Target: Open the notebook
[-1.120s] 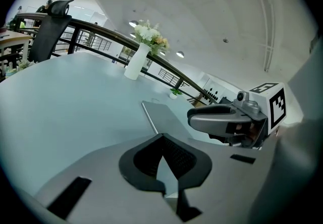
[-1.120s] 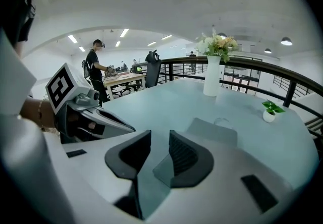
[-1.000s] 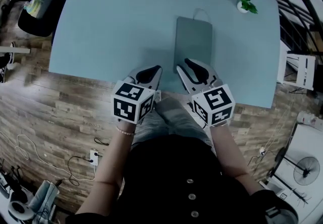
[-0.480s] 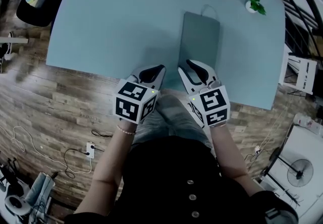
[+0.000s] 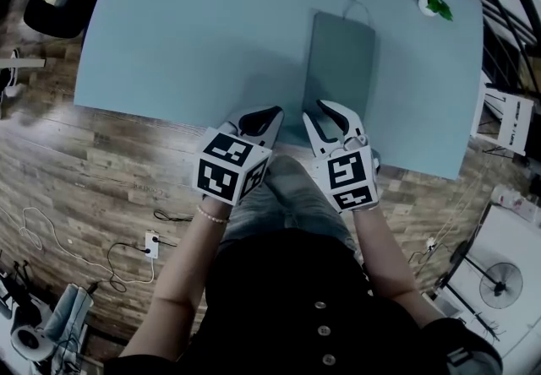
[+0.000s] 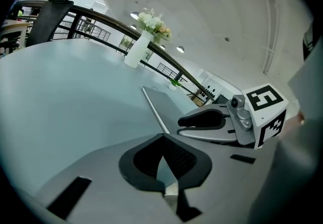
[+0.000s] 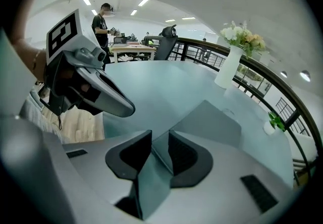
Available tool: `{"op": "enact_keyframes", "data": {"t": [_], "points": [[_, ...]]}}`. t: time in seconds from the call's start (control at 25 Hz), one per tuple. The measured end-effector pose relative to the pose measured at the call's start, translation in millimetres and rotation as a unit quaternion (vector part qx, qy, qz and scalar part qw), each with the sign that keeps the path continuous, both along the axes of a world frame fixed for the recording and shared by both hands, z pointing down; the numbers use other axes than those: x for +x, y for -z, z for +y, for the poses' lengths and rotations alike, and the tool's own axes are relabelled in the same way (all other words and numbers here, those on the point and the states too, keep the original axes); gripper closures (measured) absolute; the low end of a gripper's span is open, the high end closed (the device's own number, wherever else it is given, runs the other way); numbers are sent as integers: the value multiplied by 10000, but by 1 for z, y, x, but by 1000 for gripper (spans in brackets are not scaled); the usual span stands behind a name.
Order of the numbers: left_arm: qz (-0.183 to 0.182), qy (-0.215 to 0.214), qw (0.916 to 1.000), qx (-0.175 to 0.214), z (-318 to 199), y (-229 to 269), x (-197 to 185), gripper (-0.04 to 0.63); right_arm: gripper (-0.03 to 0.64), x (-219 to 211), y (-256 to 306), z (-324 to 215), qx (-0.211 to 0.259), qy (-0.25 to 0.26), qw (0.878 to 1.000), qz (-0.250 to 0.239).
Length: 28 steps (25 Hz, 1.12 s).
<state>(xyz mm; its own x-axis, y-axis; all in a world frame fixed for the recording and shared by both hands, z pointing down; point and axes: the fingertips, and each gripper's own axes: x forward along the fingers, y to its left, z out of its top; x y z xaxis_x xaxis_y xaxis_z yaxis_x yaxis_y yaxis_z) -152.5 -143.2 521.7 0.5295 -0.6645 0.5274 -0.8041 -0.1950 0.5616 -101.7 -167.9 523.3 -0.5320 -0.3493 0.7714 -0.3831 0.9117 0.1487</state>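
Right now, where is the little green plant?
In the head view, the little plant sits near the far right edge of the table, beyond the far right corner of the grey notebook.

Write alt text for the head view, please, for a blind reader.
A closed grey notebook lies on a light blue table. The right tool, whose open jaws have just been closing with nothing between them, is at its near edge, beside the shut left tool.

The head view looks steeply down from above on the counter [image 5: 194, 35], left tongs [image 5: 259, 120] and right tongs [image 5: 319, 114], while each gripper view sits low and close behind its own jaws, facing across that counter, all sharing the notebook [image 5: 341, 61].
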Motion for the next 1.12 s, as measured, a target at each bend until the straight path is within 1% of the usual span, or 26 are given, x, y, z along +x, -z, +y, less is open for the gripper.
{"op": "enact_keyframes", "data": {"t": [0.36,0.48,0.6,0.76,0.88,1.12], "points": [[47,-79,9999,-61,3,-7,2,578,500,0,-12,6,-54,62,9999,118],[71,-79,9999,-80,4,-9,0,578,492,-1,-15,5,33,74,9997,228],[158,-50,9998,-73,5,-9,-3,578,495,-2,-18,2,236,162,9987,422],[183,-48,9998,-44,4,-7,-4,578,491,0,-21,1,438,296,9963,679],[247,-33,9997,-43,5,-5,-2,578,506,0,-24,3,484,350,9950,800],[309,-43,9995,-10,4,-1,-1,578,512,-1,-28,2,528,353,9938,912]]}}
